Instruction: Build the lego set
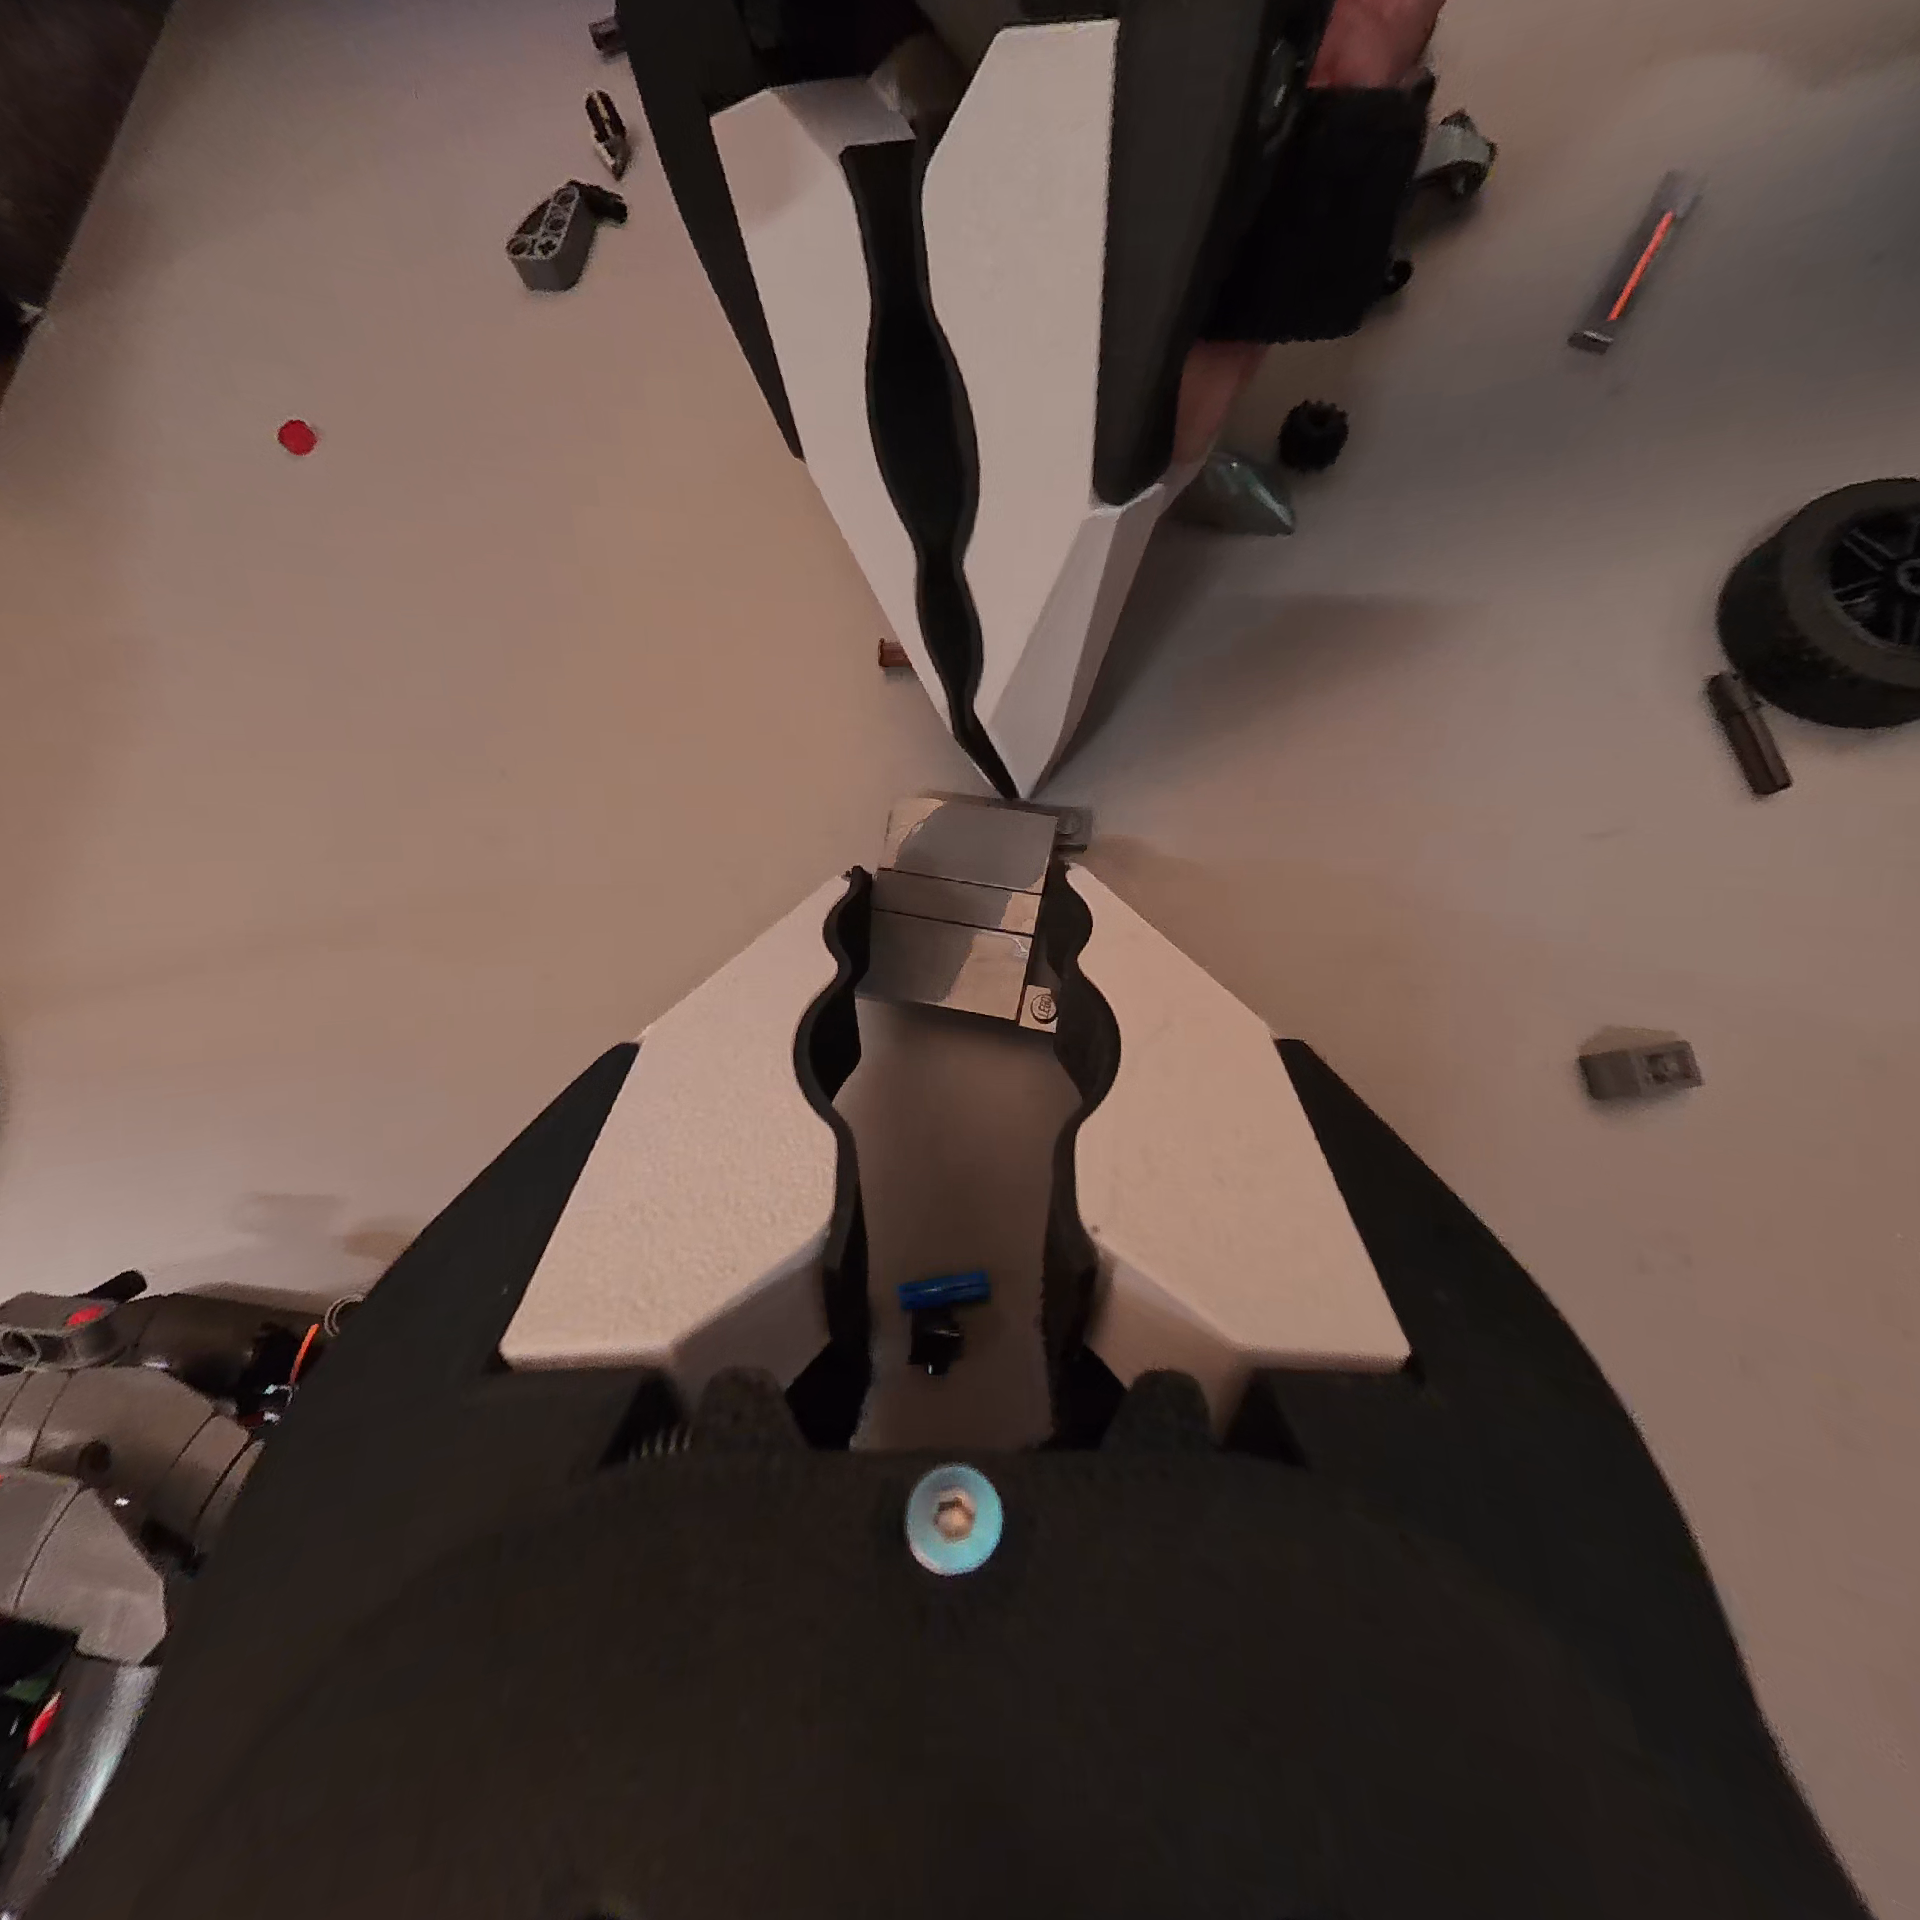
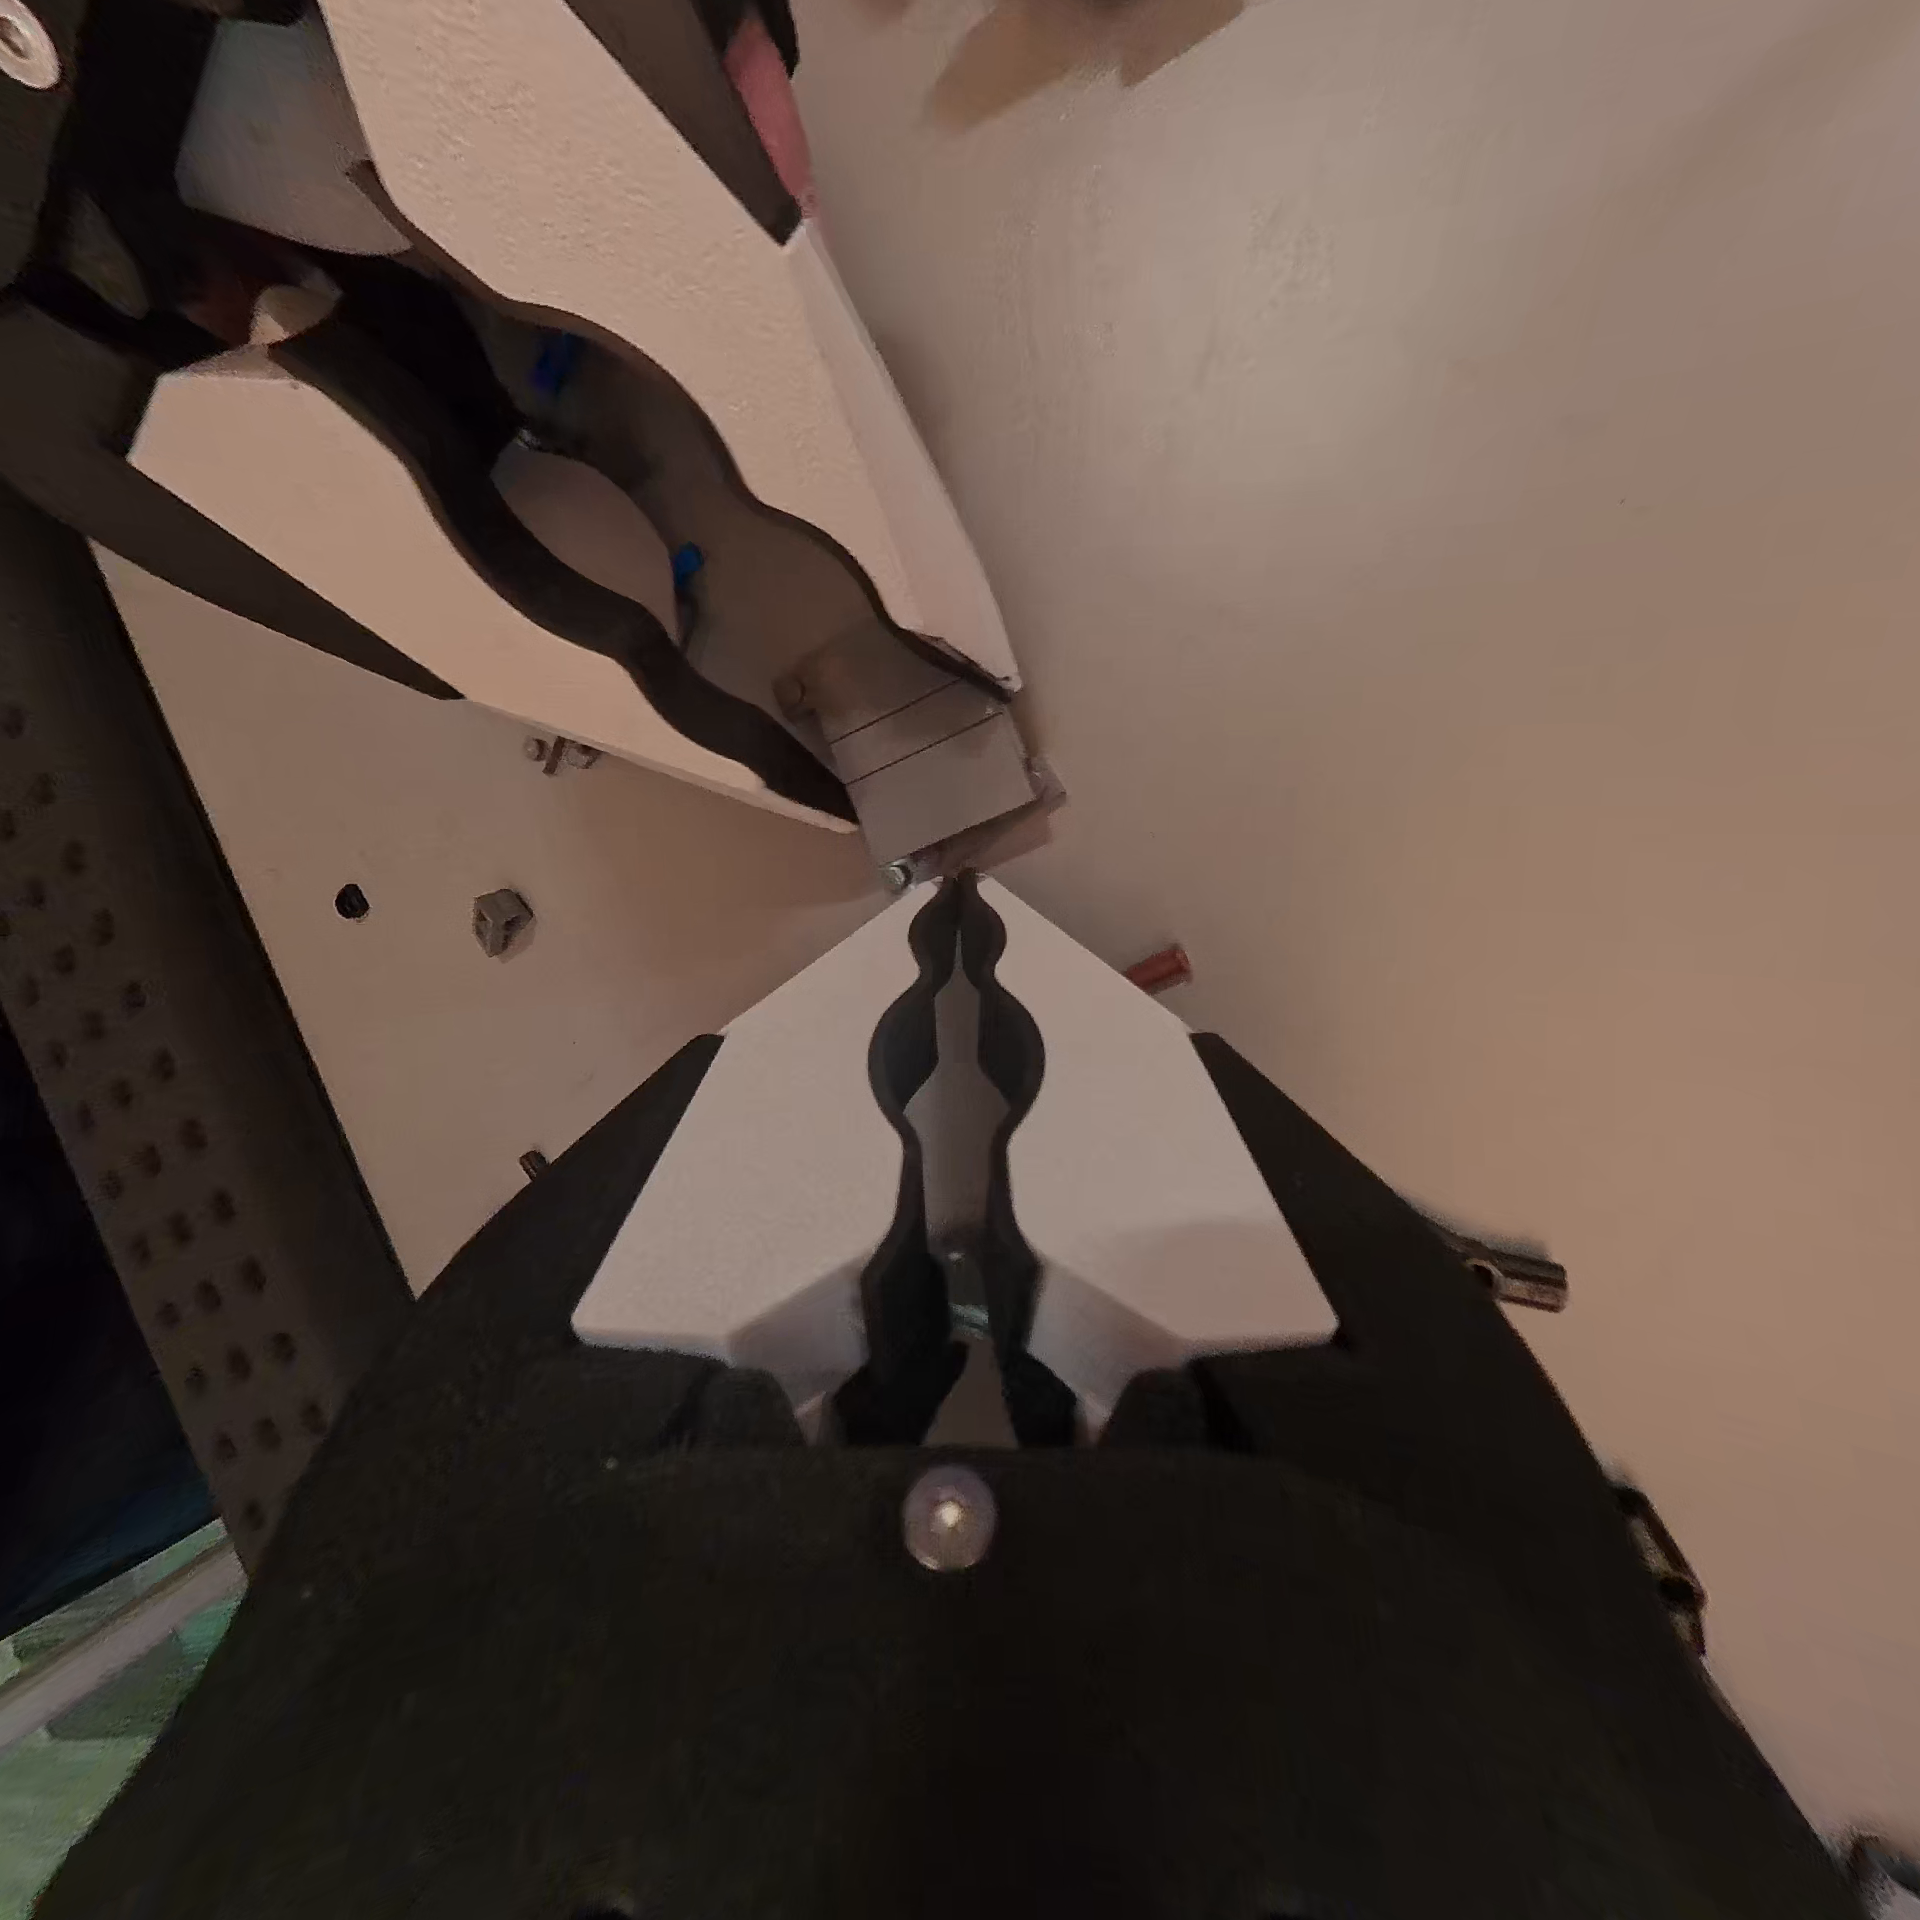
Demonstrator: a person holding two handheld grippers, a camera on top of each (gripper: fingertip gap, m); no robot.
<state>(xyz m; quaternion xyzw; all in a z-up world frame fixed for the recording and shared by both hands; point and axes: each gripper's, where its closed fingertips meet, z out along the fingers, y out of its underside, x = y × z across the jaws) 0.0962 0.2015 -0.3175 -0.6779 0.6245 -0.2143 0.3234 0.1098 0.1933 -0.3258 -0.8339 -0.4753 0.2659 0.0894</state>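
Left gripper [image 1: 956, 914] clamps grey stacked brick piece [image 1: 961, 914] between fingertips, held above pale table [image 1: 416, 831]. Right gripper [image 2: 958, 883] meets it tip to tip, jaws pinched nearly together at brick's far edge; whether they hold anything, cannot tell. Loose parts scattered around: black wheel [image 1: 1839, 603], red stud [image 1: 297, 436], blue pin [image 1: 943, 1291], grey connector [image 1: 551, 234].

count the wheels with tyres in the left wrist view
1. A black wheel lies on the table at the right edge, partly cut off by the frame; others may sit outside the view.
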